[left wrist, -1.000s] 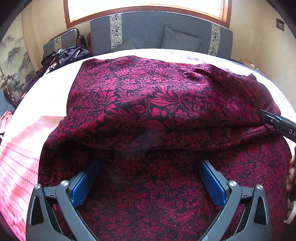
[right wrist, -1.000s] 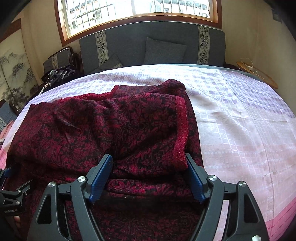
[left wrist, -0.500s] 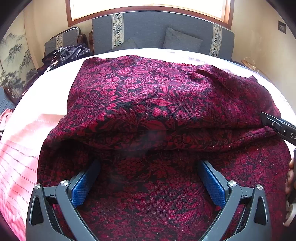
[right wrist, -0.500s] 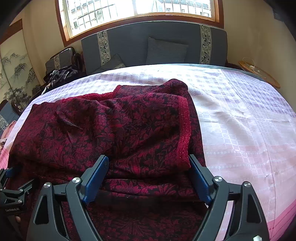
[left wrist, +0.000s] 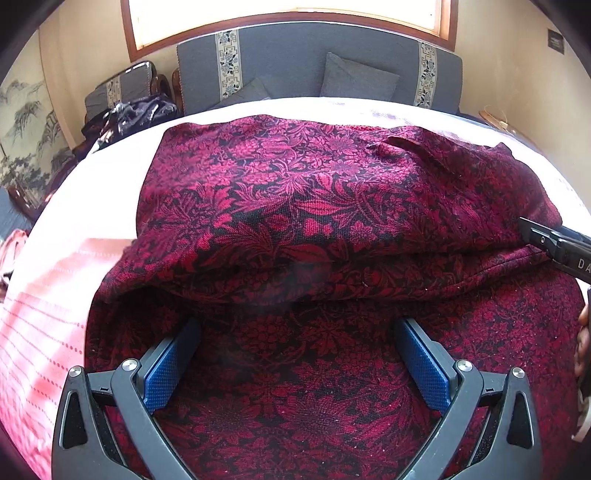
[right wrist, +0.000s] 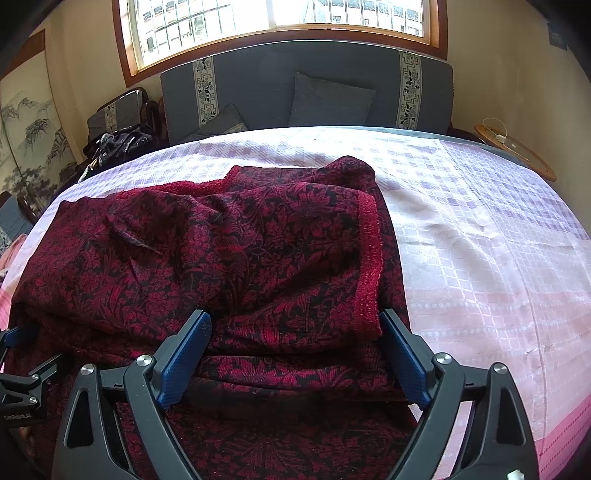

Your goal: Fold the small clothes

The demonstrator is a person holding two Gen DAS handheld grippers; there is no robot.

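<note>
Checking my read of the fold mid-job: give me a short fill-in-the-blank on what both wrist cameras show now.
1. The red floral garment lies on a ___ checked bedspread.
2. The right gripper has jaws that stand ___, having just been opening.
3. The left gripper has fingers lined with ___ pads.
4. Behind the bed stands a ___ headboard.

Missing words: pink; open; blue; grey

A grey sofa (right wrist: 306, 88) is set beyond the jaws, under a bright window (right wrist: 280, 22), between cream walls (right wrist: 517, 74).

Left claw (right wrist: 22, 384) label: perhaps "GenRobot.AI"; small, blurred.
</note>
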